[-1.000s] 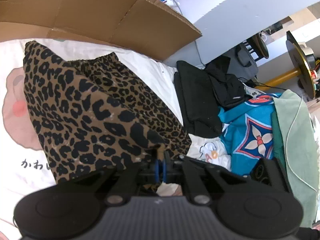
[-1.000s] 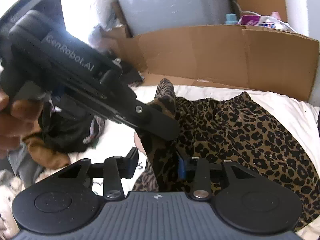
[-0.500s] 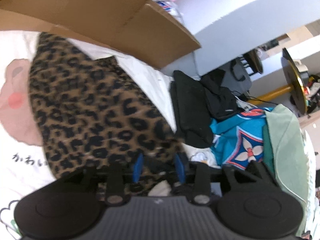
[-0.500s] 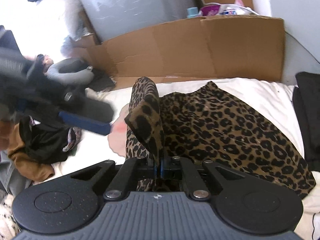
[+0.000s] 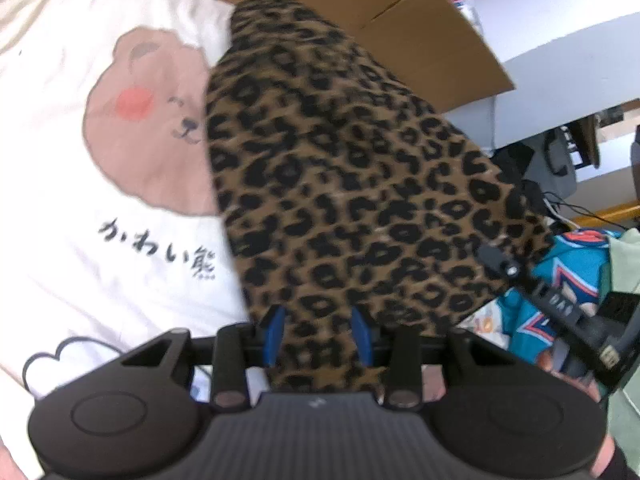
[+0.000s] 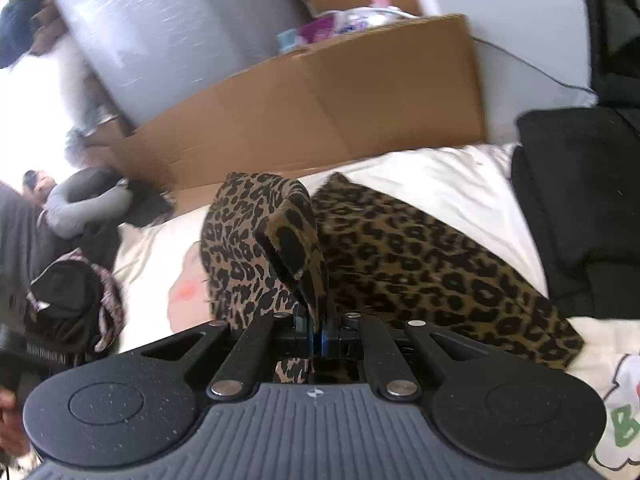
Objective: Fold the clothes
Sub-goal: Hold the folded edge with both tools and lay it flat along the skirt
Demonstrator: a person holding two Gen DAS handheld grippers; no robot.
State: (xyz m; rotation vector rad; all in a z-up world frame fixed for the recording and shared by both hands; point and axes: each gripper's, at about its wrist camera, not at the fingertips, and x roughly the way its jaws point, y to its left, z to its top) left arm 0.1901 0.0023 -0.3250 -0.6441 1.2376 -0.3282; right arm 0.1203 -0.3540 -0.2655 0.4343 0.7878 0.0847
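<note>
Leopard-print: 1 garment (image 6: 432, 264), pinched by the right gripper (image 6: 316, 334); the left gripper (image 5: 318, 334) spread around its fabric.

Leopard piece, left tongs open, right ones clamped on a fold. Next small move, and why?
Probably shut the left tongs on the leopard-print garment. Their blue pads stand apart with cloth lying between them, so that side is not gripped, while the right tongs already pinch a raised fold of the garment. With both ends held, the fold could be carried over the white bear-print sheet.
</note>
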